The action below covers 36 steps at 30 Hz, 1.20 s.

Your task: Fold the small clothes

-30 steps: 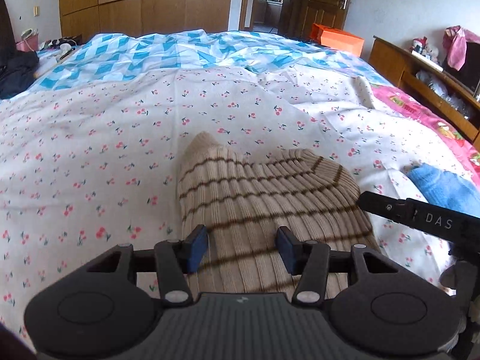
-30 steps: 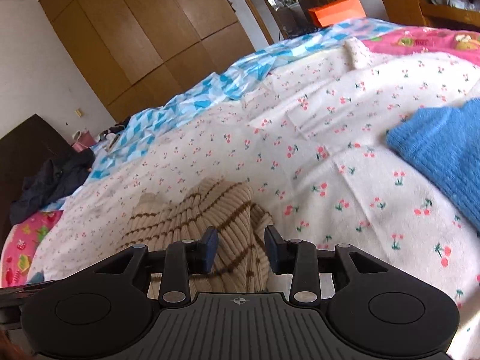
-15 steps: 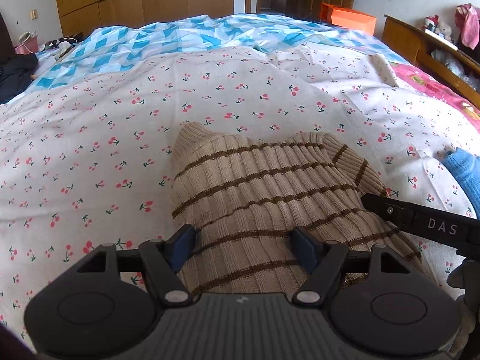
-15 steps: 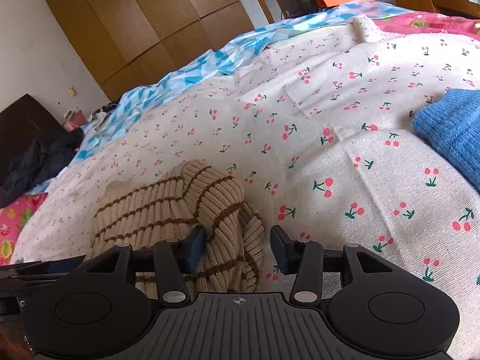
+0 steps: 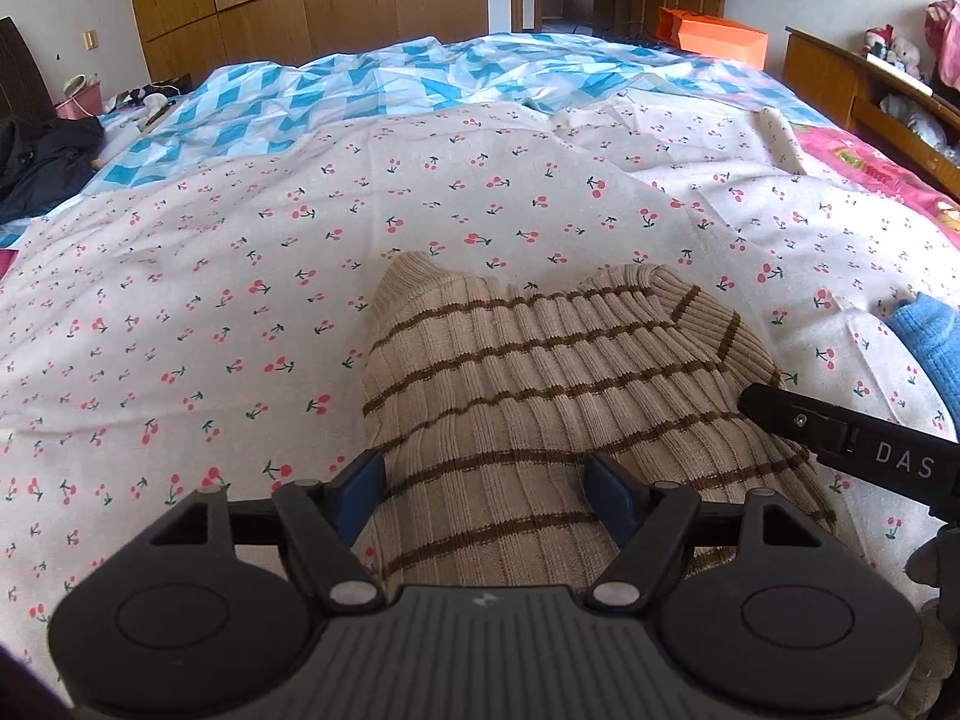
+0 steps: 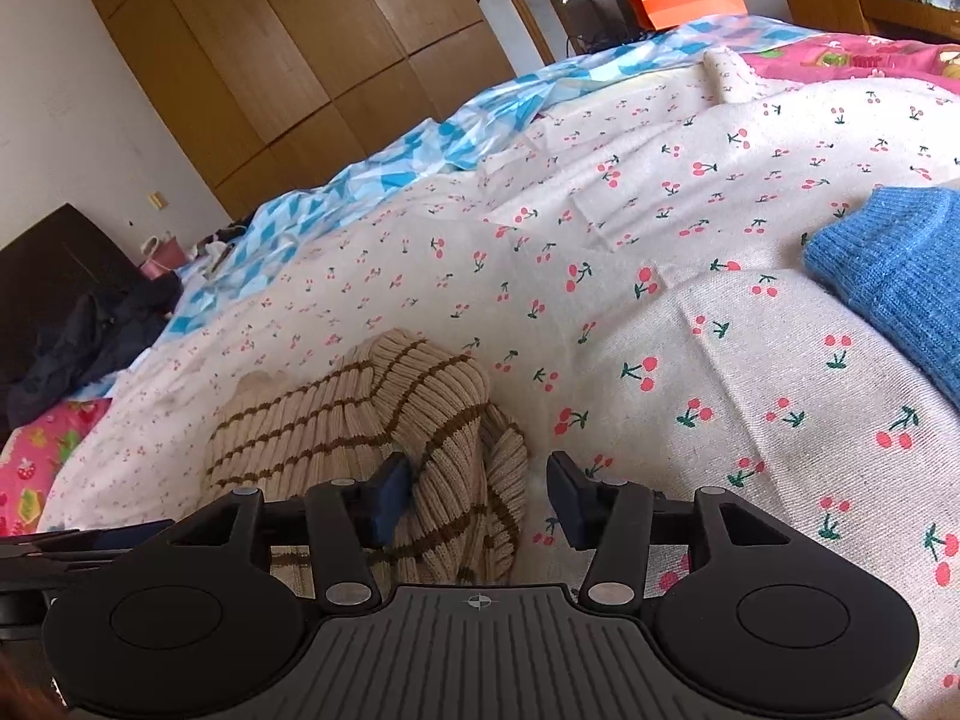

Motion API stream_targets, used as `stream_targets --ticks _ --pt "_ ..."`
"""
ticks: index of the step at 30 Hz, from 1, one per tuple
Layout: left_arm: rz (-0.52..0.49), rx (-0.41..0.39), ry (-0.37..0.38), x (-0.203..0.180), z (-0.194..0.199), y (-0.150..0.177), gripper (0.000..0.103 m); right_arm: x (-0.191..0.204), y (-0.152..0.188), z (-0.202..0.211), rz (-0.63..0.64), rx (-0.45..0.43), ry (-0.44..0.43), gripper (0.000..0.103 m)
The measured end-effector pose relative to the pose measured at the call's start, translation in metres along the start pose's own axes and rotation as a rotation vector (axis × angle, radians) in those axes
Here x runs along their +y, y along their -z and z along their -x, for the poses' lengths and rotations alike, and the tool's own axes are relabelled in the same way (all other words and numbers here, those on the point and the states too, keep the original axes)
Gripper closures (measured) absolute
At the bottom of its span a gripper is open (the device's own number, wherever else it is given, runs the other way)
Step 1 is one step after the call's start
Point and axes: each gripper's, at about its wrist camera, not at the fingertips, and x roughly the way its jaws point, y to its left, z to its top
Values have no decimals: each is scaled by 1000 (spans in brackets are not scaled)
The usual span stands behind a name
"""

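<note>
Striped sweater lies folded, near; left gripper and right gripper both spread apart; blue knit unfolded, right.

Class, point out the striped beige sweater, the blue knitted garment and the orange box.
striped beige sweater (image 5: 540, 384), left wrist view, ribbed middle.
blue knitted garment (image 6: 894, 264), right wrist view, ribbed edge.
orange box (image 5: 717, 36), left wrist view, front face.

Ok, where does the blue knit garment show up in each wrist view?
Left wrist: blue knit garment at the right edge, mid-height, partly cut off.
Right wrist: it fills the right side, upper-middle, lying on the cherry-print sheet.
Shared landmark: the striped beige sweater, lower centre in both.
</note>
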Motion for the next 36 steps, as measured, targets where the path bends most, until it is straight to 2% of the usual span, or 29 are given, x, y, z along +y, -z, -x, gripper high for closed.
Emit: stream_targets --ticks 12,24,30,36 --pt "-39 -2 -22 -7 20 9 25 4 3 10 29 5 12 52" --pt "-54 1 -15 -5 34 22 24 12 8 22 58 -2 30 52" --pt "-58 27 -4 -5 34 31 24 15 13 26 17 45 -2 48" --pt "-51 44 7 -4 33 40 24 19 22 33 61 49 44 47"
